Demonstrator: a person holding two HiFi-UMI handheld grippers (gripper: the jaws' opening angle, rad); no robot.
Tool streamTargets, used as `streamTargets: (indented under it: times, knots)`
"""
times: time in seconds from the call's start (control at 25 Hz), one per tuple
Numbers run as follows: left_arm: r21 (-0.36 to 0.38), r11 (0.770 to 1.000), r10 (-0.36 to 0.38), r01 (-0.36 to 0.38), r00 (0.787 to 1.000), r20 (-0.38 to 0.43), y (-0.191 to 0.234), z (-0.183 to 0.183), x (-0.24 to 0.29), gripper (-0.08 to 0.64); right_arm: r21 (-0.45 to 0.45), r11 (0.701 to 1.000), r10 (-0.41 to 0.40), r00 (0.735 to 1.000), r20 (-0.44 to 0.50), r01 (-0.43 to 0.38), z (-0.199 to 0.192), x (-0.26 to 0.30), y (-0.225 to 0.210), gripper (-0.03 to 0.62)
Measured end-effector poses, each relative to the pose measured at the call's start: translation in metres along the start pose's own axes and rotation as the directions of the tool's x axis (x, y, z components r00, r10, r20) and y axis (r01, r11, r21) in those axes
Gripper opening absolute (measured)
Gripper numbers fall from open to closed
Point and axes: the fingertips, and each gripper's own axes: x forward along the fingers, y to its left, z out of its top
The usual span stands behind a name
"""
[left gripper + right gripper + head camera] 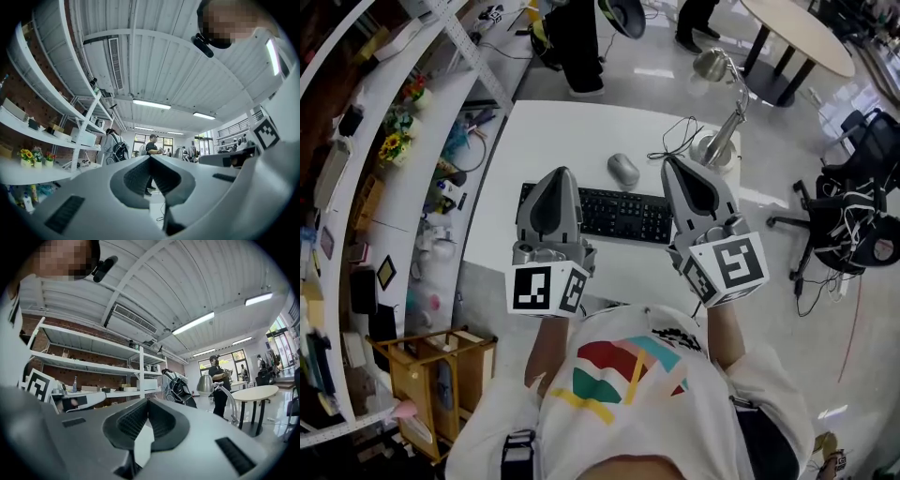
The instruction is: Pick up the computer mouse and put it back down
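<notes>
Two grippers in frame, both raised above the white worktop (572,131) and held in front of the person's chest.

Left gripper (560,174): jaws together, the ribbed pads meeting at the tip, nothing between them. Its own view looks out across the room, not down at the worktop: ceiling light strips, white shelving (70,117) at the left, and people standing in the distance.

Right gripper (671,164): jaws together as well, pads closed on each other, nothing held. Its view takes in the shelving against a brick wall, the hood of the desk lamp (720,108), a round table (797,33) and a standing person.

Computer mouse (623,170): grey, lying flat on the worktop just beyond the far edge of the black keyboard (623,214). In the head view it sits between the two gripper tips, clear of both; neither gripper touches it. It is near the lamp's round base but apart from it. A thin black cable (675,141) loops on the worktop between the mouse and the lamp.

Keyboard: lies across the near part of the worktop, partly covered in the head view by both gripper bodies.

Surroundings: a dark office chair (853,187) stands on the floor to the right of the worktop. A wooden cart (436,370) stands at lower left. Curved white shelves along the left carry flowers (392,145) and small bottles. Legs of people show at the top edge.
</notes>
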Motion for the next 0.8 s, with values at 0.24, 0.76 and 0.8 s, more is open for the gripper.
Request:
streamTargets:
  times: [0.24, 0.76, 0.8]
  knots:
    - [0.003, 1.000, -0.010, 0.010, 1.000, 0.003, -0.0040, 0.0041, 0.0003, 0.045, -0.029, 0.999, -0.020, 1.000, 0.000, 0.020, 0.0009, -0.0092, 0.0021, 0.012]
    - [-0.008, 1.000, -0.005, 0.005, 1.000, 0.001, -0.0015, 0.0054, 0.0020, 0.045, -0.072, 0.997, -0.007, 1.000, -0.025, 0.005, -0.0020, -0.0040, 0.0064, 0.012]
    - [-0.009, 1.000, -0.006, 0.006, 1.000, 0.000, -0.0018, 0.0052, 0.0022, 0.046, -0.072, 0.997, -0.007, 1.000, -0.027, 0.005, -0.0025, -0.0038, 0.0057, 0.012]
